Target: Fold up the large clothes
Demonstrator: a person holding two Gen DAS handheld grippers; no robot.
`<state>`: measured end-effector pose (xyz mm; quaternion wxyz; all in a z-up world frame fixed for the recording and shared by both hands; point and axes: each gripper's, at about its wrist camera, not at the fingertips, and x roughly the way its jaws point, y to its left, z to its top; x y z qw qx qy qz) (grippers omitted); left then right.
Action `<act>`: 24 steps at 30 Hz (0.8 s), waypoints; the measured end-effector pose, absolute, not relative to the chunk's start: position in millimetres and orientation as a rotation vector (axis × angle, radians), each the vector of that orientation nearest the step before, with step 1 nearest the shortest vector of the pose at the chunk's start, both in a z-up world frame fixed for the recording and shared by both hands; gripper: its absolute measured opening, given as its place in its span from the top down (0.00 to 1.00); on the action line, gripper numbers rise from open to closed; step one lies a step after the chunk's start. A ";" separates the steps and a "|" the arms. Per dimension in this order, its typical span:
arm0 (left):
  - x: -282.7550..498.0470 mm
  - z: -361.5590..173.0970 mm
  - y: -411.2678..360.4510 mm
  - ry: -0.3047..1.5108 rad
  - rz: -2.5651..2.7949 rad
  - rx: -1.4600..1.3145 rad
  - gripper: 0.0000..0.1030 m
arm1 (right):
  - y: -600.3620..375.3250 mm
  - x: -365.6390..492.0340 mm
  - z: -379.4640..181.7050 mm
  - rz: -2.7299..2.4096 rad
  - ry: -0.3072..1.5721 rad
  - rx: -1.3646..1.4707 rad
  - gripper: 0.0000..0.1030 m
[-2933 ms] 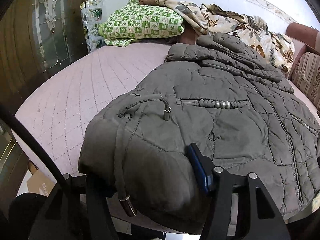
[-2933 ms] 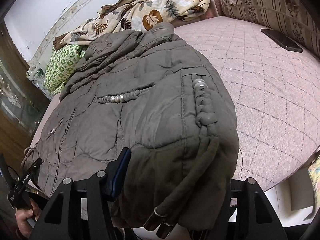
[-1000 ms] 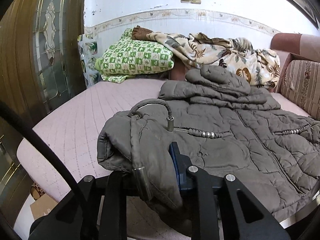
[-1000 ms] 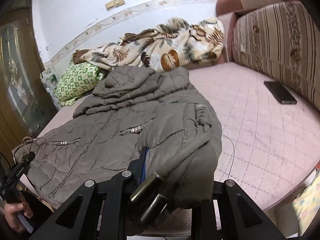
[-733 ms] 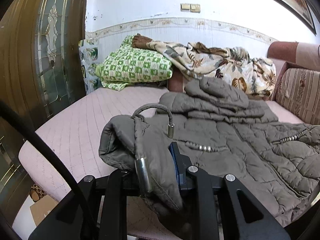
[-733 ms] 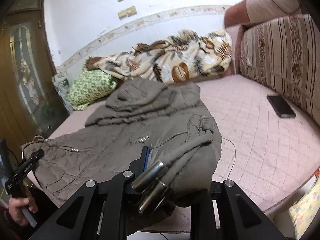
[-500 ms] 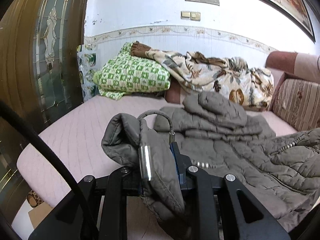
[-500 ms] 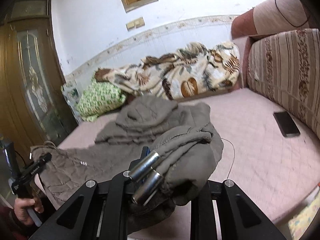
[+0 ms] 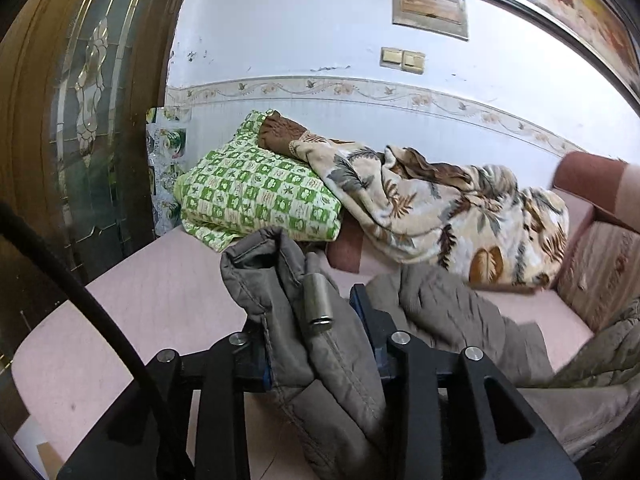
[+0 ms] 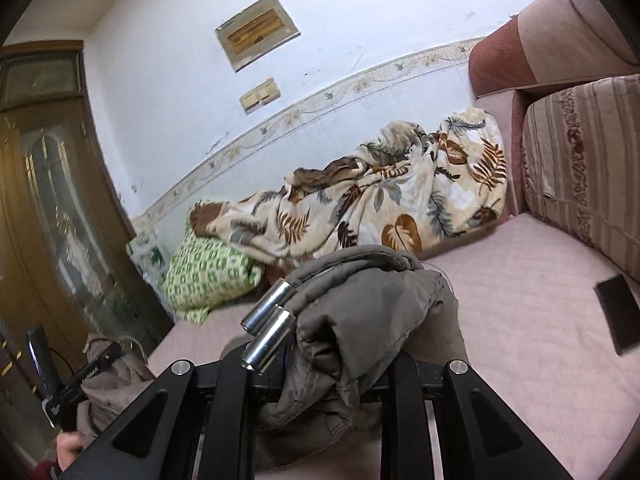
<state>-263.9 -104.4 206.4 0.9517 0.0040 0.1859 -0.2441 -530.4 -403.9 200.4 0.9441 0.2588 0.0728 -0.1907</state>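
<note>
Grey-brown quilted jacket bunched, left gripper opening around hem, right gripper clamping hem

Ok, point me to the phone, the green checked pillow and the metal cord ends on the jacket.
phone (image 10: 616,314): right wrist view, middle of its dark face.
green checked pillow (image 9: 256,192): left wrist view, middle of its top.
metal cord ends (image 10: 269,326): right wrist view, between the two silver barrels lying on the jacket (image 10: 360,300).

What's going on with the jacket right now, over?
Left gripper opening, jacket hem between its jaws. Right gripper shut on the other corner. Jacket lifted off the bed. Phone lies off to the side, clear.
</note>
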 end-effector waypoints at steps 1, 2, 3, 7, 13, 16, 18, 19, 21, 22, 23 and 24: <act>-255.3 207.5 -111.3 0.384 -0.495 0.007 0.64 | -413.2 -520.5 202.9 -0.388 0.152 0.539 0.79; -241.6 208.8 -122.3 0.401 -0.491 0.010 0.62 | -423.5 -509.6 204.5 -0.383 0.155 0.554 0.79; -229.1 209.7 -130.6 0.414 -0.488 0.006 0.60 | -437.2 -492.8 205.7 -0.379 0.167 0.570 0.79; -167.4 205.1 -165.9 0.477 -0.466 -0.008 0.43 | -481.4 -437.1 200.5 -0.384 0.221 0.598 0.79; -90.0 194.5 -202.6 0.495 -0.398 0.047 0.23 | -551.3 -363.6 156.5 -0.426 0.350 0.700 0.78; -52.1 184.9 -211.0 0.527 -0.345 0.074 0.23 | -580.6 -338.0 125.7 -0.470 0.422 0.756 0.76; -34.4 180.5 -211.8 0.540 -0.298 0.097 0.23 | -602.1 -326.3 103.2 -0.487 0.460 0.846 0.66; -29.3 179.9 -210.5 0.539 -0.286 0.102 0.23 | -610.5 -323.1 95.3 -0.480 0.469 0.888 0.63; -19.4 177.5 -204.2 0.546 -0.269 0.105 0.23 | -626.9 -321.2 84.1 -0.465 0.488 0.986 0.53; -18.5 177.3 -200.4 0.547 -0.268 0.101 0.23 | -633.5 -324.7 82.1 -0.447 0.472 1.037 0.49; -18.9 177.7 -196.7 0.543 -0.275 0.094 0.23 | -638.5 -330.8 83.7 -0.425 0.434 1.074 0.40; -21.5 178.4 -194.5 0.538 -0.282 0.095 0.23 | -641.8 -338.9 88.9 -0.417 0.397 1.090 0.32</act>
